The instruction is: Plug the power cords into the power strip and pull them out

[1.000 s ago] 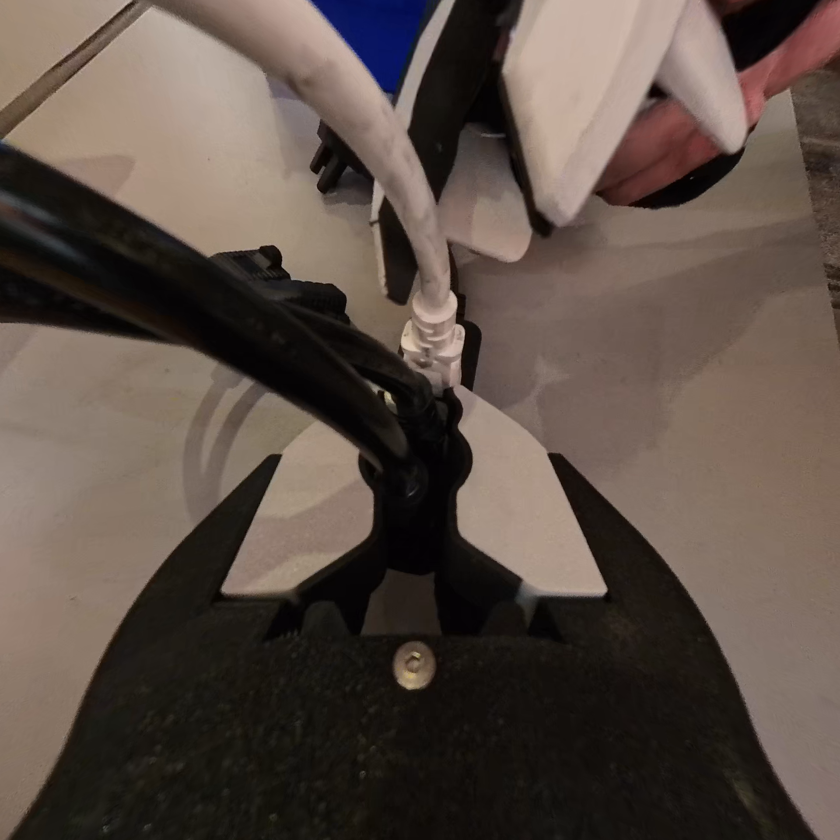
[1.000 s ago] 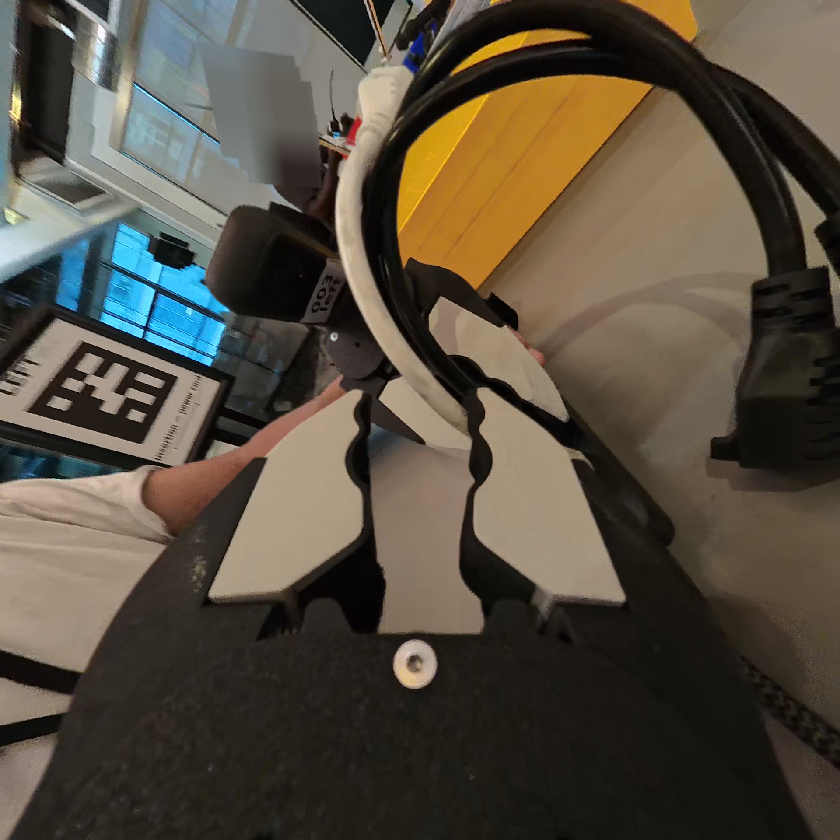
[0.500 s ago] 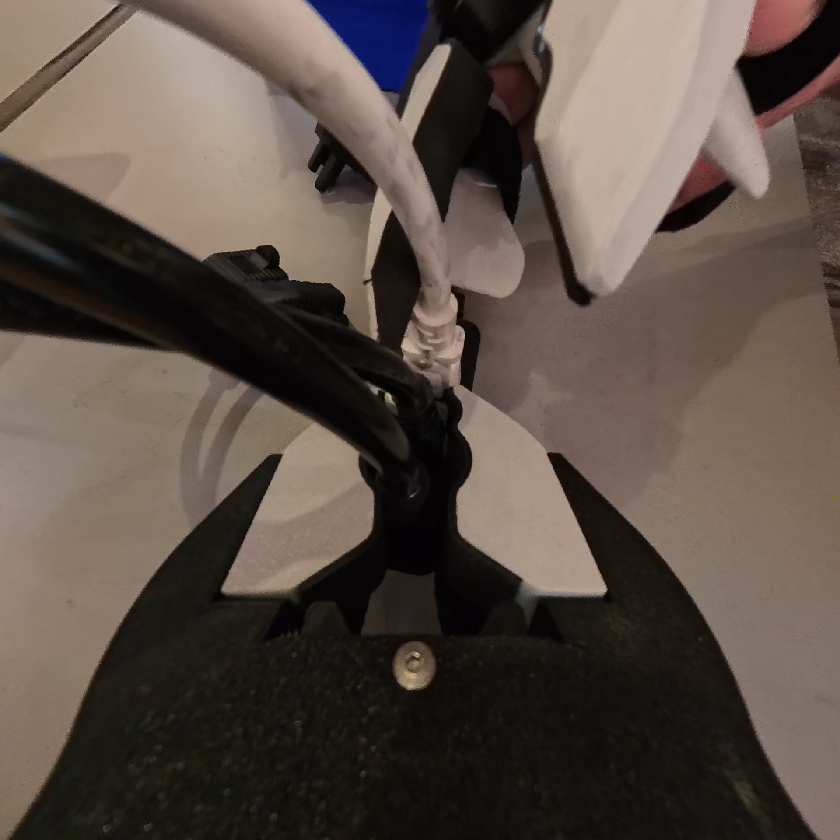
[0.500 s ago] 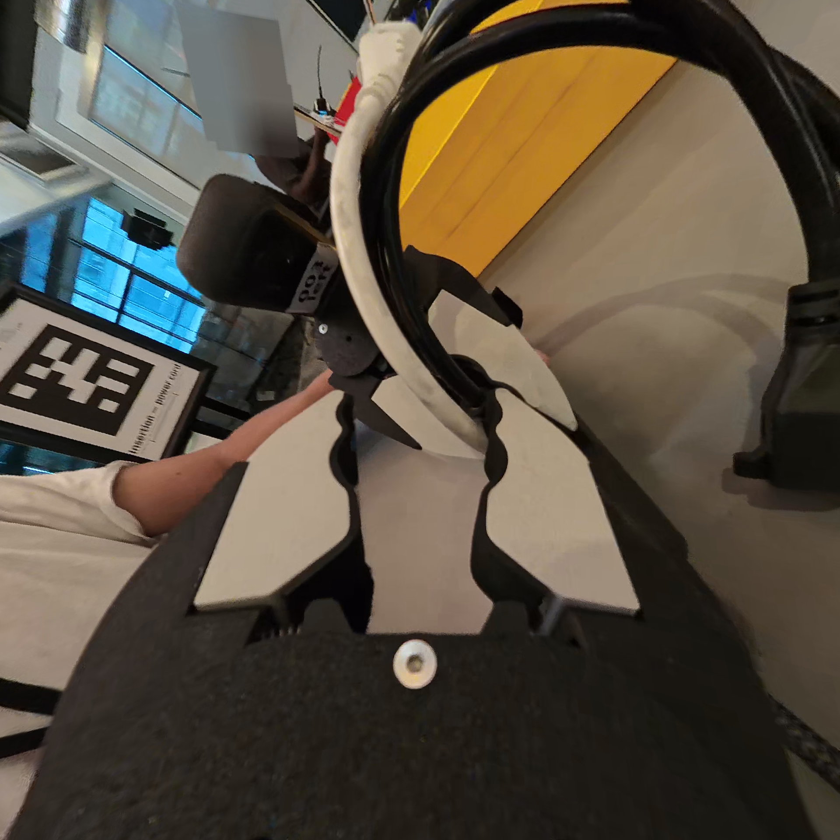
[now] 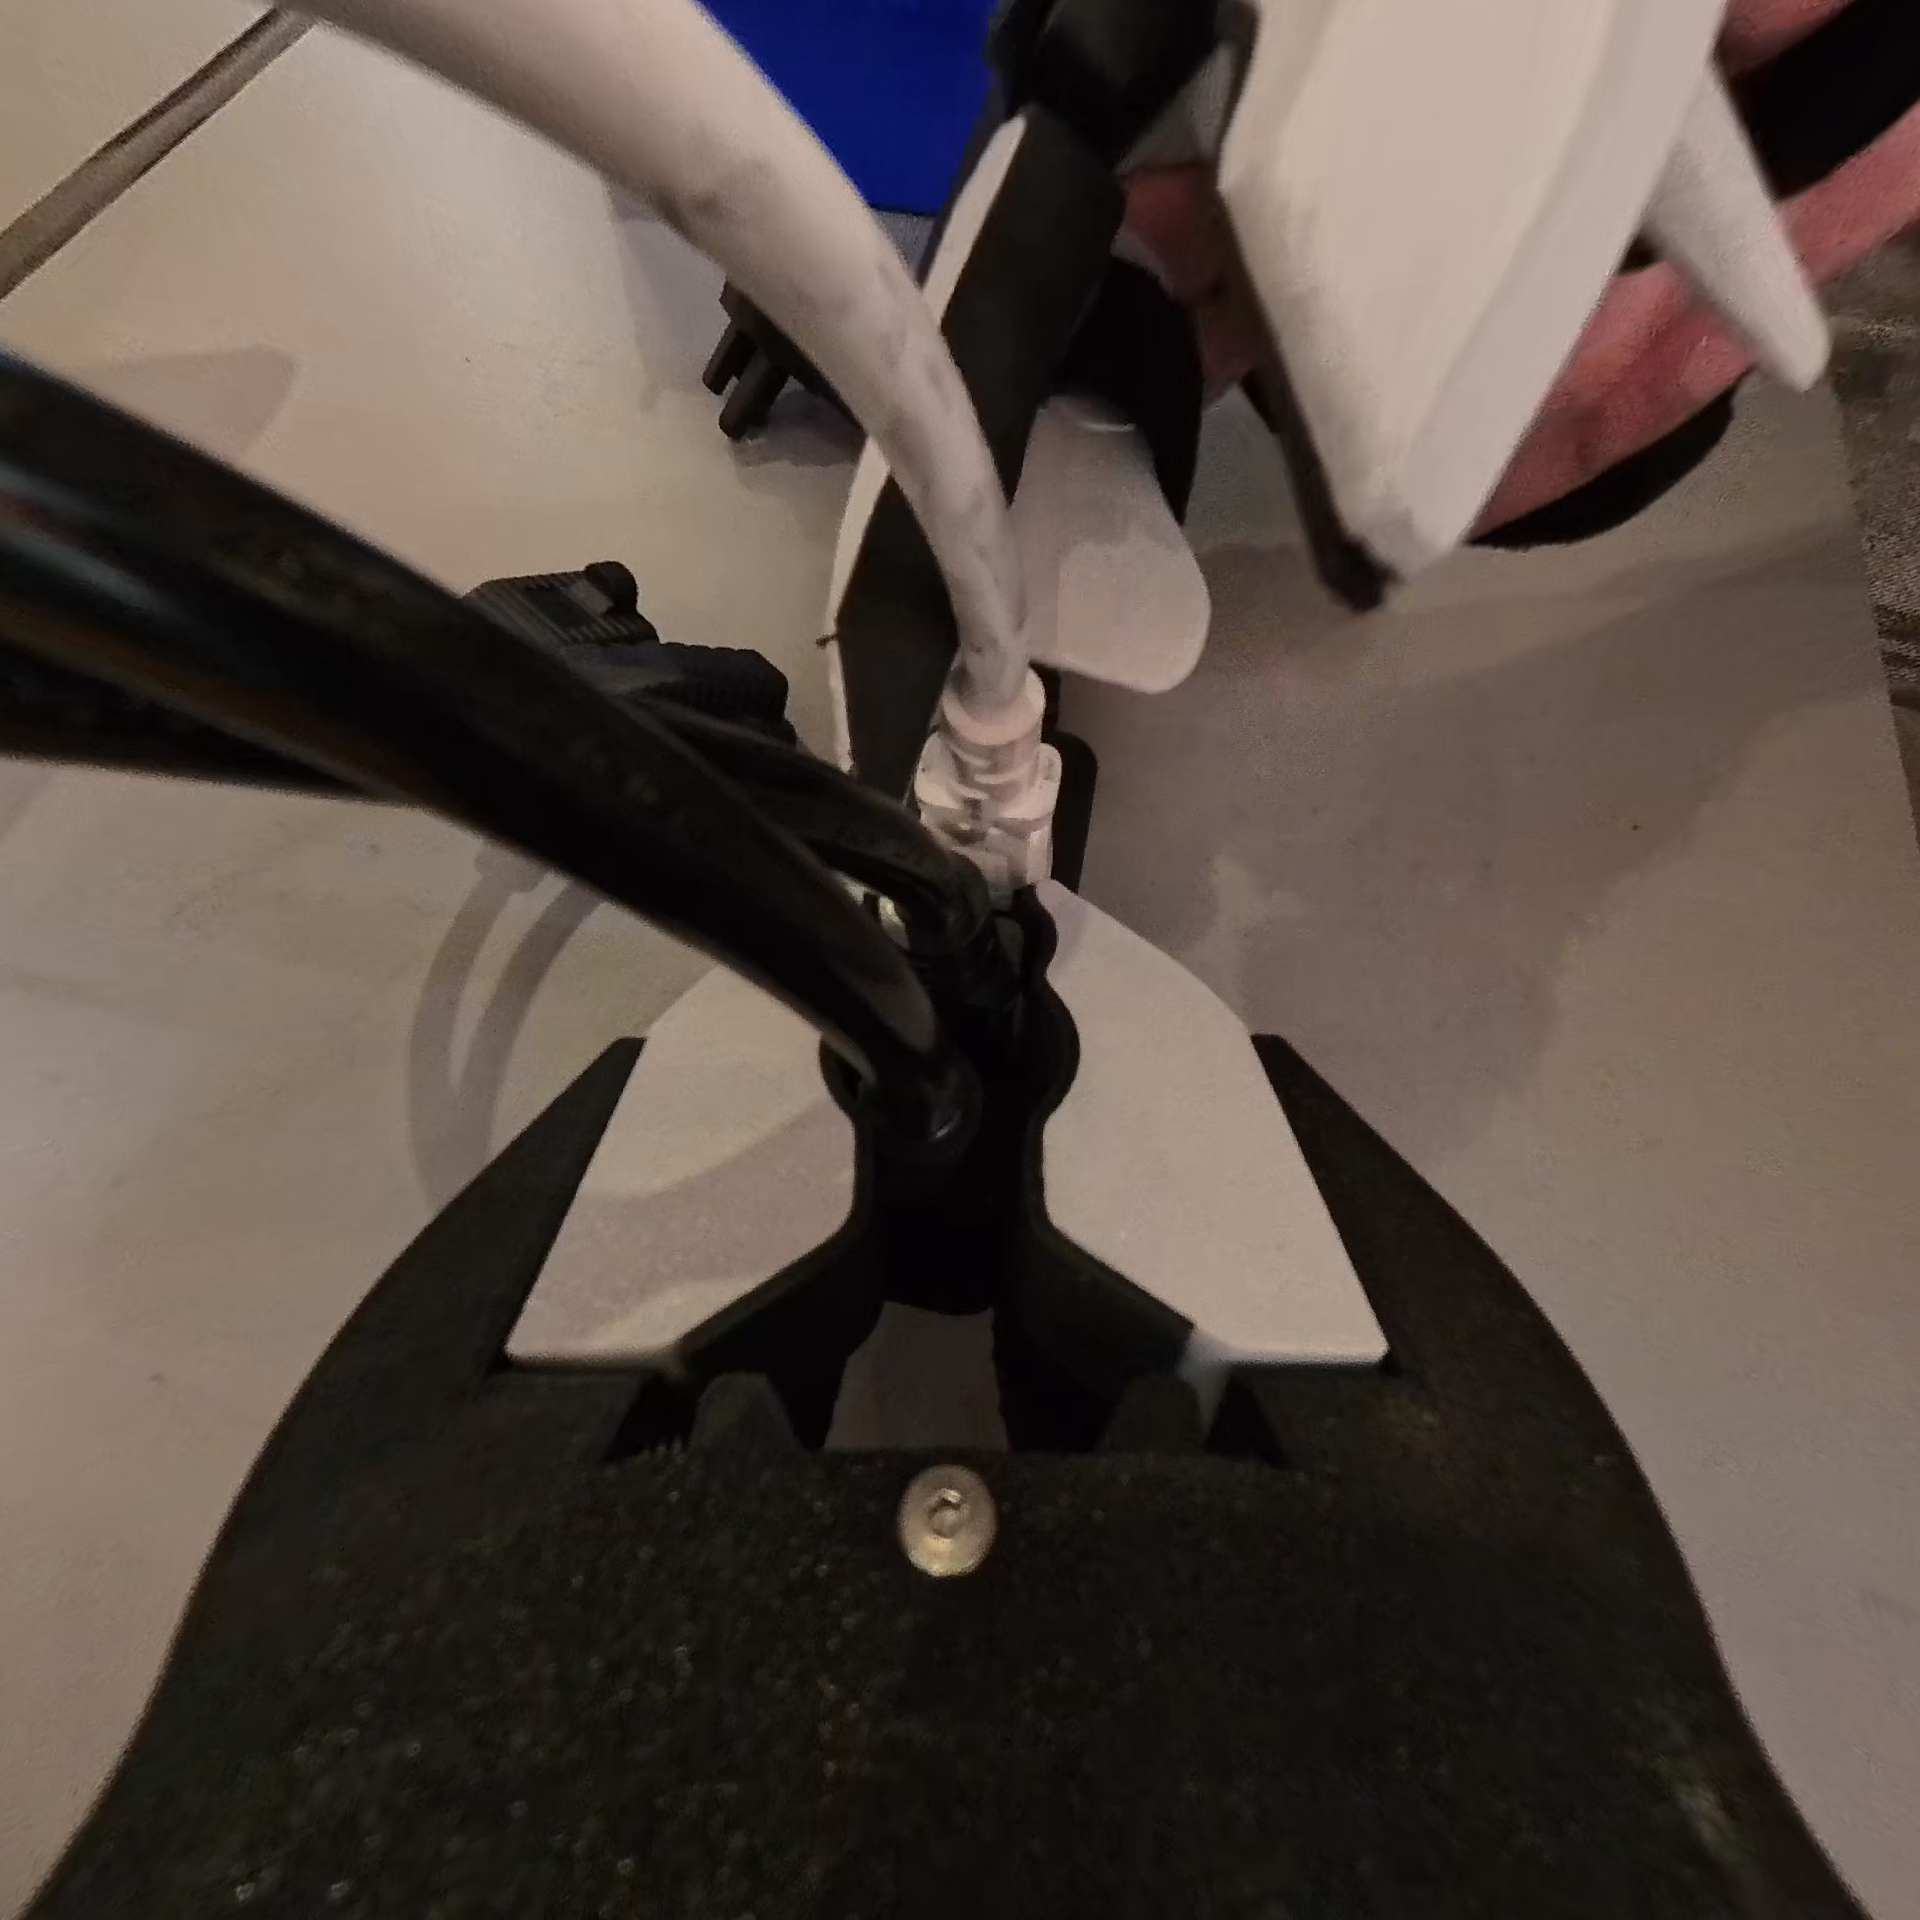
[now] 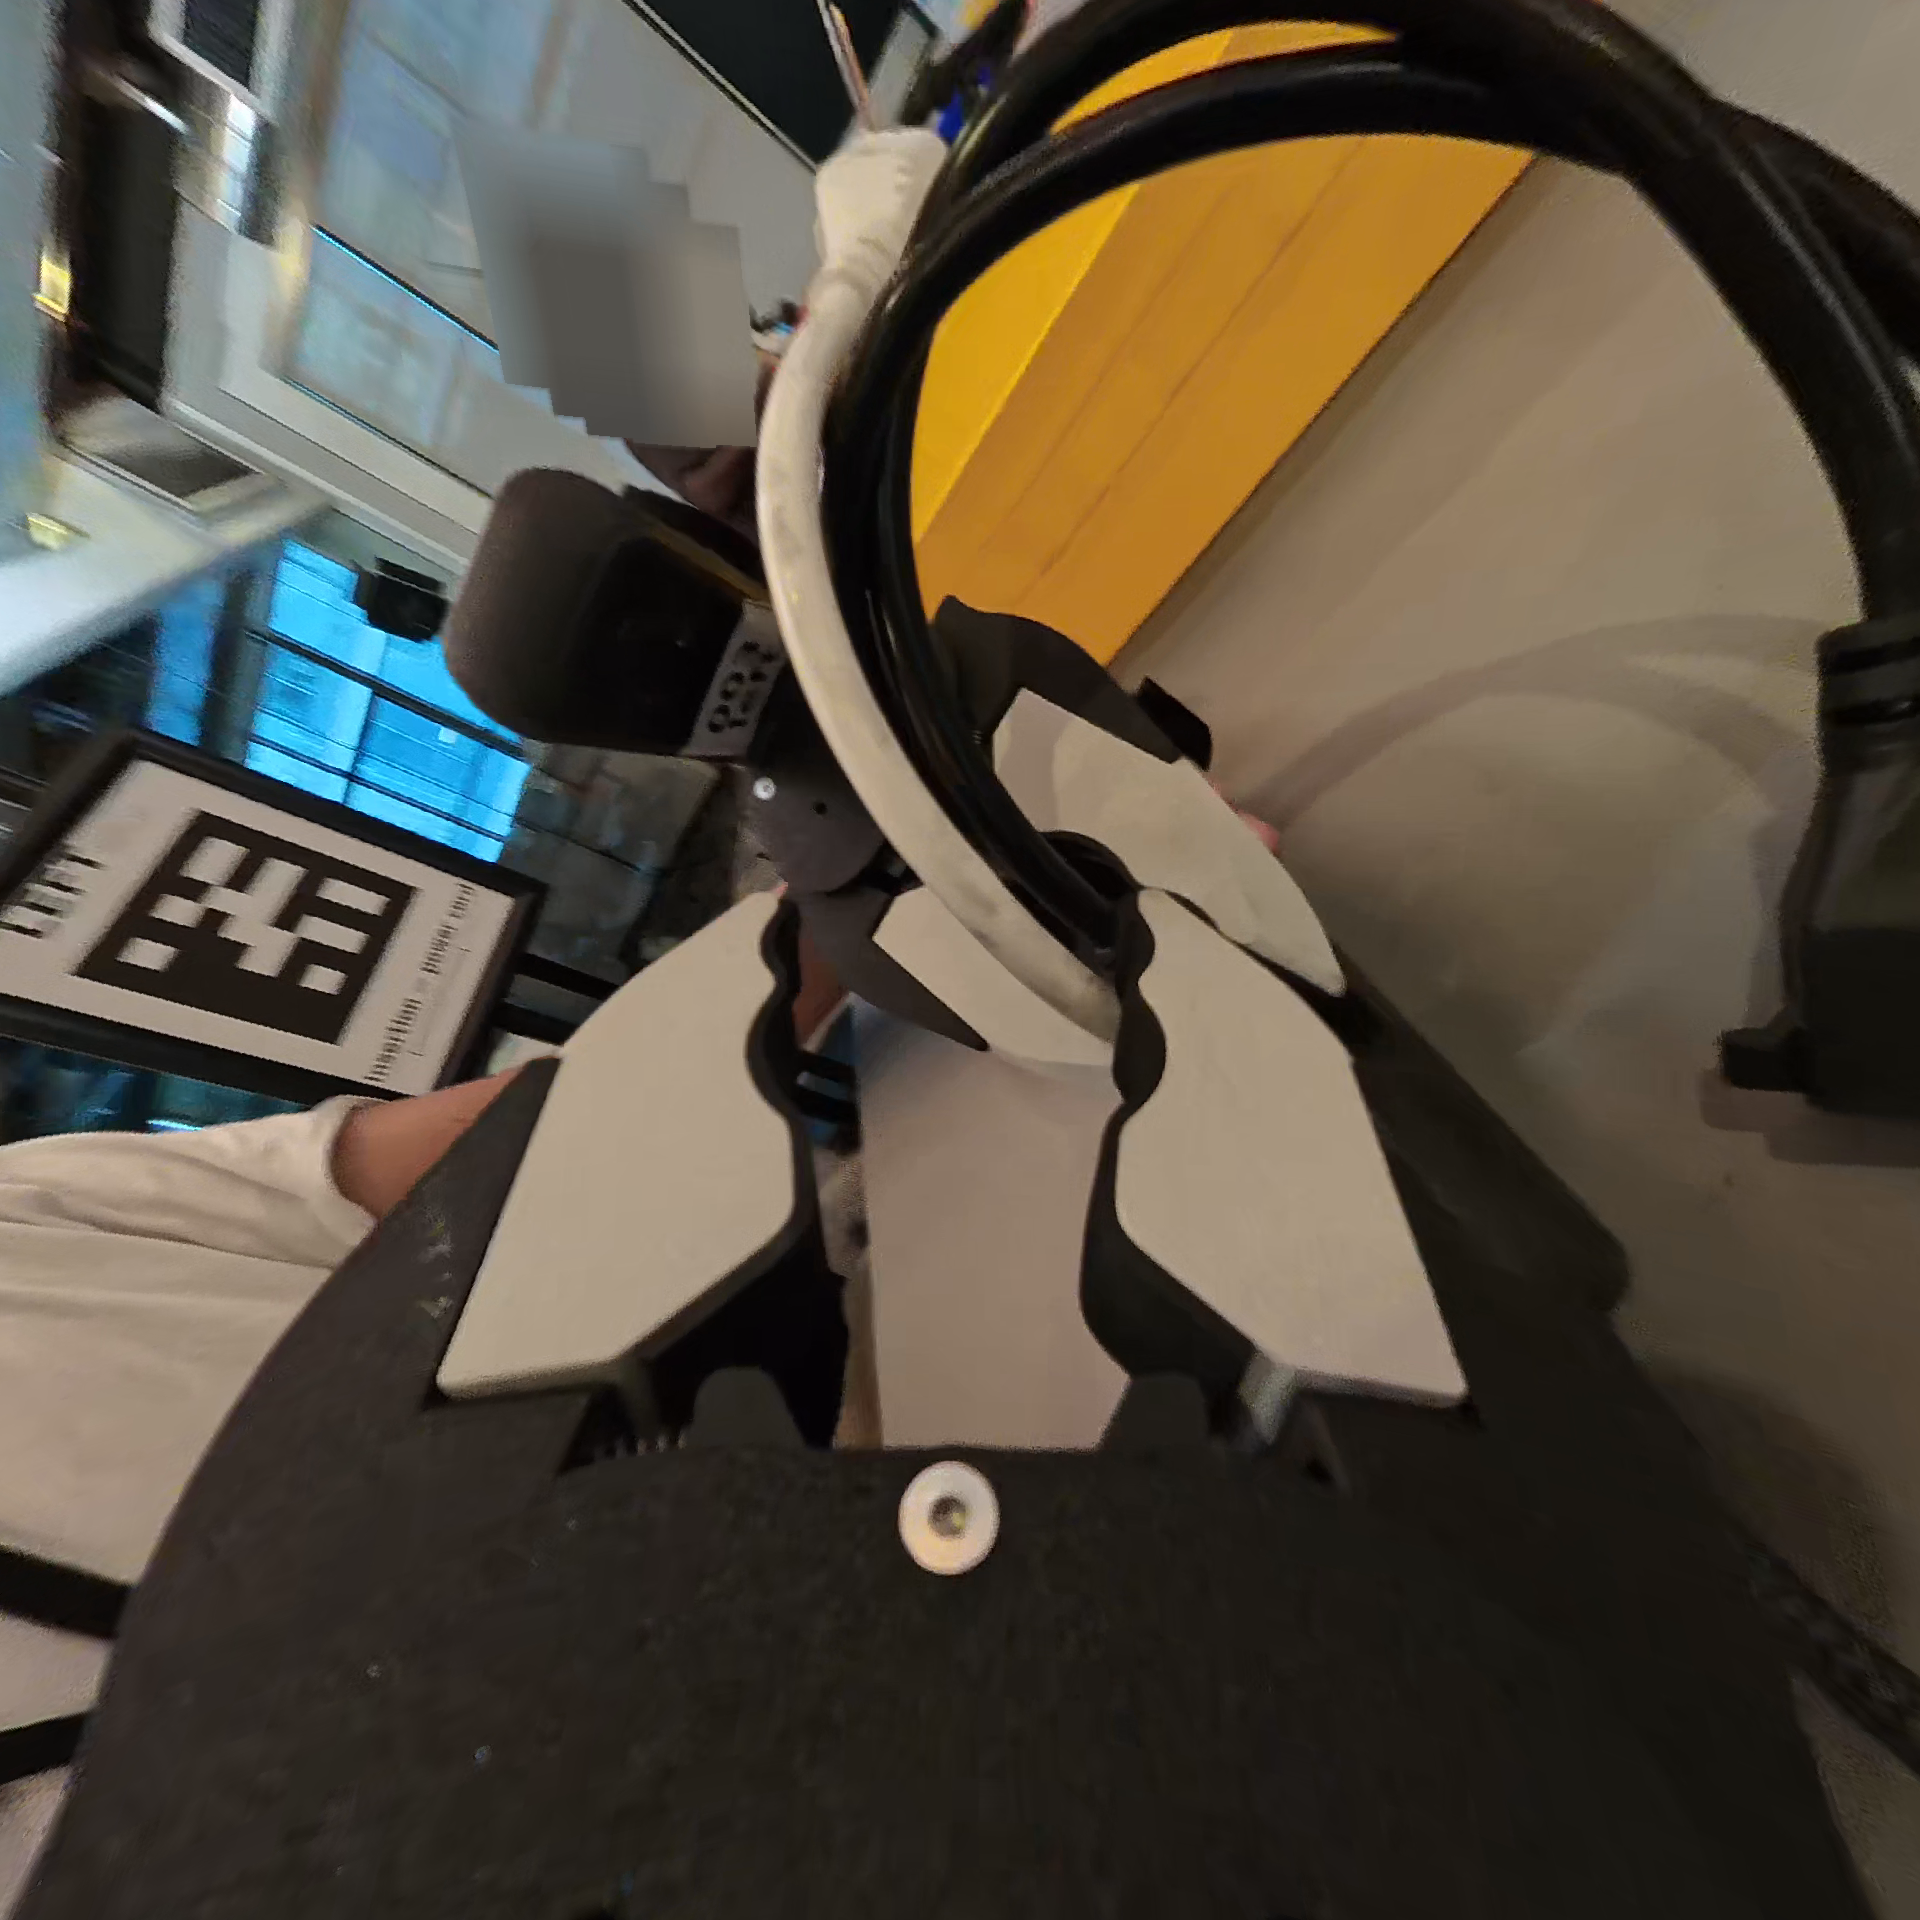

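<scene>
My left gripper (image 5: 987, 935) is shut on a bundle of black power cords (image 5: 416, 707) just above the pale table (image 5: 1455, 935). A white cord (image 5: 935, 416) ends in a ribbed collar right beyond its tips. My right gripper (image 6: 956, 935) is open; the white cord (image 6: 821, 727) and the black cords (image 6: 1558, 114) loop up in front of it, the white cord touching its right finger. One of its fingers (image 5: 1122, 592) shows close behind the white cord. A black plug (image 6: 1860, 883) lies on the table; it also shows in the left wrist view (image 5: 582, 613). No power strip is in view.
A second black plug (image 5: 748, 364) lies farther back by a blue object (image 5: 873, 94). A yellow panel (image 6: 1143, 364) borders the table. A person's hand (image 5: 1662, 343) and white-sleeved arm (image 6: 156, 1247) hold the grippers. A framed marker board (image 6: 239, 914) stands behind. The black plug (image 6: 1860, 883) is about 7 cm from my left fingertips.
My right gripper's fingers have spread wider and it has shifted closer to the white cord. My left gripper has kept its hold on the black cords without moving.
</scene>
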